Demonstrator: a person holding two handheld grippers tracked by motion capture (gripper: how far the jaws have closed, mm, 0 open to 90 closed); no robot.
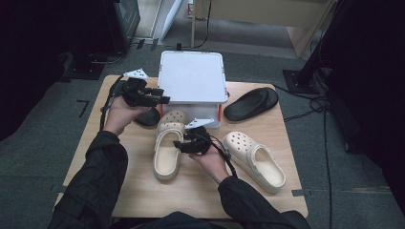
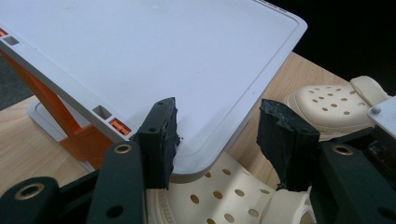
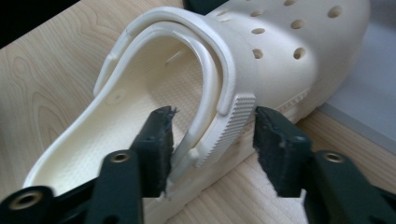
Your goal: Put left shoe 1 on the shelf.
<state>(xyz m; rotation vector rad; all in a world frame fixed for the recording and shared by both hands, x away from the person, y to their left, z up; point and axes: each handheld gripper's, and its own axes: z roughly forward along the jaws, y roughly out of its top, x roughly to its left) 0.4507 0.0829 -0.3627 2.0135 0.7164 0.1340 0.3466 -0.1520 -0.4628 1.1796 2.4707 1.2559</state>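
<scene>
Wooden tabletop (image 1: 138, 191) over grey carpet, dark room all round, so that's the setting. Right gripper (image 1: 184, 141) is the busy one: in the right gripper view its jaws stand open on either side of the near side wall of the cream clog (image 3: 243, 60), one jaw inside by the strap (image 3: 212, 79), the other outside, neither pad clearly pressing yet, so nothing's actually held. That clog sits mid-table with its toe tucked up against the white bin (image 1: 193, 76). Left gripper (image 1: 160, 97) hangs open too, over the near left corner of the bin's lid (image 2: 154, 60), gripping nothing. I'd guess the clog is light, rubbery foam, bendy rather than stiff, not fragile, a bit grippy, so a pinch on the thick side wall near the strap rivet should hold better than the floppy strap itself. Further out: its twin, the second cream clog (image 1: 255, 160), lies to the right, a black slide (image 1: 251, 103) sits beside the bin, and another black shoe (image 1: 149, 117) peeks out under the left hand (image 1: 122, 117).
</scene>
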